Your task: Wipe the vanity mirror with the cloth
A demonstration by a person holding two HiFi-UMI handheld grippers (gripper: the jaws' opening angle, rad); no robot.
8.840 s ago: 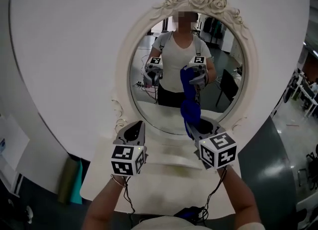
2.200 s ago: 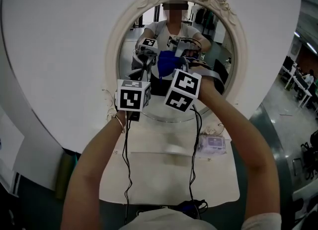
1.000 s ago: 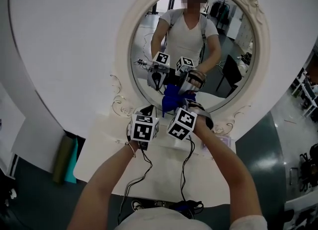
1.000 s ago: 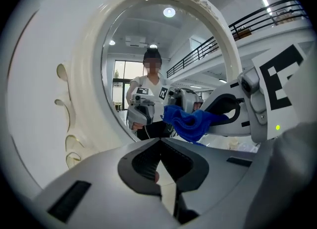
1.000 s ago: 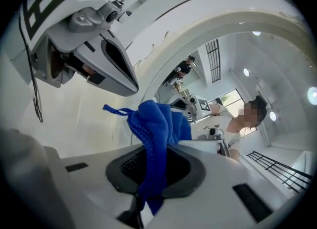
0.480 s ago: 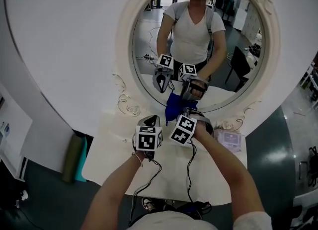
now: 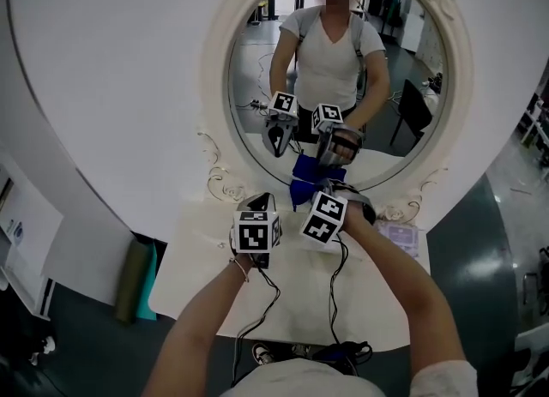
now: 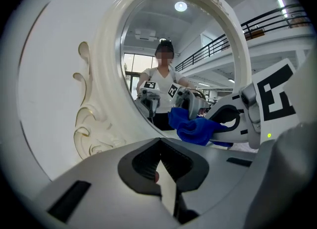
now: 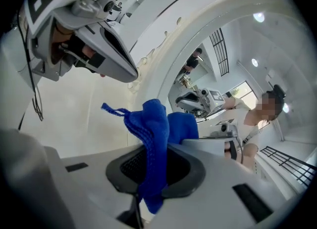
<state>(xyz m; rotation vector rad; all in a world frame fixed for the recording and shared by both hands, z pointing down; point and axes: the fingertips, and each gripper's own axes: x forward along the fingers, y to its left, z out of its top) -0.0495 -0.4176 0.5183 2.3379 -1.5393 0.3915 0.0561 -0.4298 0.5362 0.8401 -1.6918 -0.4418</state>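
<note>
The oval vanity mirror [image 7: 343,69] has a white ornate frame [image 7: 214,87] and stands at the back of a white table. My right gripper [image 7: 310,191] is shut on the blue cloth [image 7: 304,189], which meets its own reflection at the glass's lower edge. In the right gripper view the cloth [image 9: 154,134] bulges up out of the shut jaws toward the frame [image 9: 198,35]. My left gripper [image 7: 262,205] hovers just left of it, shut and holding nothing. In the left gripper view, its jaws [image 8: 159,171] meet, with the cloth [image 8: 195,129] and the frame [image 8: 106,74] ahead.
The white table top [image 7: 283,309] lies below the mirror, with a clear plastic packet [image 7: 401,237] at its right. Cables [image 7: 336,292] hang from both grippers. A green roll [image 7: 133,279] leans beside the table's left. White curved wall [image 7: 103,61] lies behind the mirror.
Over the last two seconds the right gripper carried the cloth from the upper glass down to the mirror's lower edge. In the last half second both grippers barely shifted.
</note>
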